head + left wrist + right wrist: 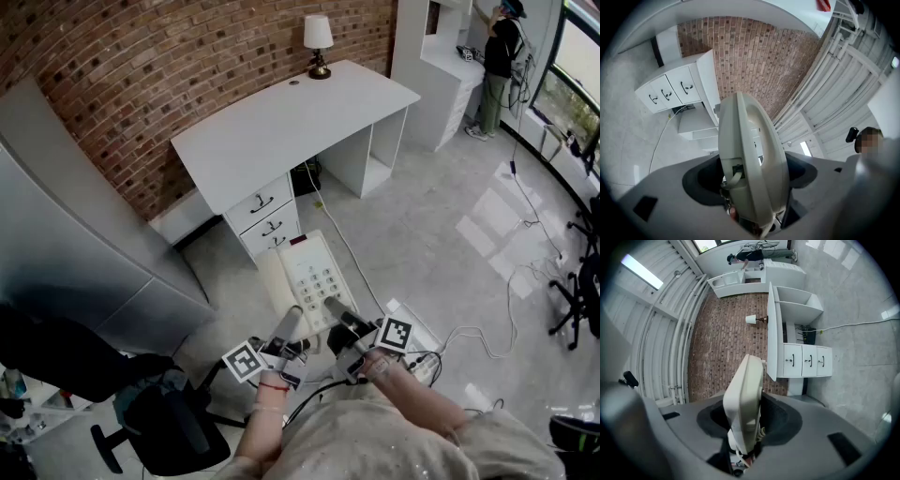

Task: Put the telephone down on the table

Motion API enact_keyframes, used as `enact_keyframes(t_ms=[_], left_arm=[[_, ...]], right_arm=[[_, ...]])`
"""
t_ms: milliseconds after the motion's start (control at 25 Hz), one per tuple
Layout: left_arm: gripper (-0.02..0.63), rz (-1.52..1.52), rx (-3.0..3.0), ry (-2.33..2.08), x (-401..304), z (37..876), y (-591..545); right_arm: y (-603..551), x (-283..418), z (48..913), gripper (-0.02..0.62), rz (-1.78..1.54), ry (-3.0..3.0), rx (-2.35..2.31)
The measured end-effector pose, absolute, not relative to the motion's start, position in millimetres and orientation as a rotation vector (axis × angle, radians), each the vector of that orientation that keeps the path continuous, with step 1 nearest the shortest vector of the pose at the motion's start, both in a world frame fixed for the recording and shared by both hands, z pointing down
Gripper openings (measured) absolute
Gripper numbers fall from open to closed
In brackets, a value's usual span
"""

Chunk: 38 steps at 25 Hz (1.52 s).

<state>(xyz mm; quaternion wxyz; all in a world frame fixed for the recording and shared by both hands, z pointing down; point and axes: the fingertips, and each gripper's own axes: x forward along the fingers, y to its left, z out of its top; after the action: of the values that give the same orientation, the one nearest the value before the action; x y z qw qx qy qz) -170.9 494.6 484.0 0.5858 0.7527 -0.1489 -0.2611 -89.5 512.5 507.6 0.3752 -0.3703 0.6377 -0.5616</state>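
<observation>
A cream push-button telephone [305, 277] with its handset on the left side hangs in the air over the floor, in front of the white table [291, 122]. My left gripper [286, 328] grips its near left end, where the handset [750, 173] fills the left gripper view. My right gripper [339, 314] holds the near right edge of the base [745, 399], seen edge-on in the right gripper view. Both grippers are shut on the telephone. The telephone's cord hangs down between the jaws.
A small lamp [319, 42] stands at the table's far end, against the brick wall. The table has drawers [264, 214] under its near end. A black office chair [169, 422] is at the lower left. Cables and a power strip [424, 361] lie on the floor. A person [497, 56] stands far right.
</observation>
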Motion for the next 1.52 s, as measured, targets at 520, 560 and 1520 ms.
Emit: enact_keyframes(t_ms=[520,560,1520], left_arm=[[0.362,-0.62,1.741,-0.386,-156,491,433],[0.362,-0.623,1.742,-0.388,-154,490,425],[0.362,-0.673,1.702,-0.5,-82,502,244]], right_arm=[[448,-74,517,0.15,-1.462,1.65,-0.923],[440,-72,516,0.15,-1.464,1.655,-0.923],[251,2,530,0.15,-1.581,1.691,-0.864]])
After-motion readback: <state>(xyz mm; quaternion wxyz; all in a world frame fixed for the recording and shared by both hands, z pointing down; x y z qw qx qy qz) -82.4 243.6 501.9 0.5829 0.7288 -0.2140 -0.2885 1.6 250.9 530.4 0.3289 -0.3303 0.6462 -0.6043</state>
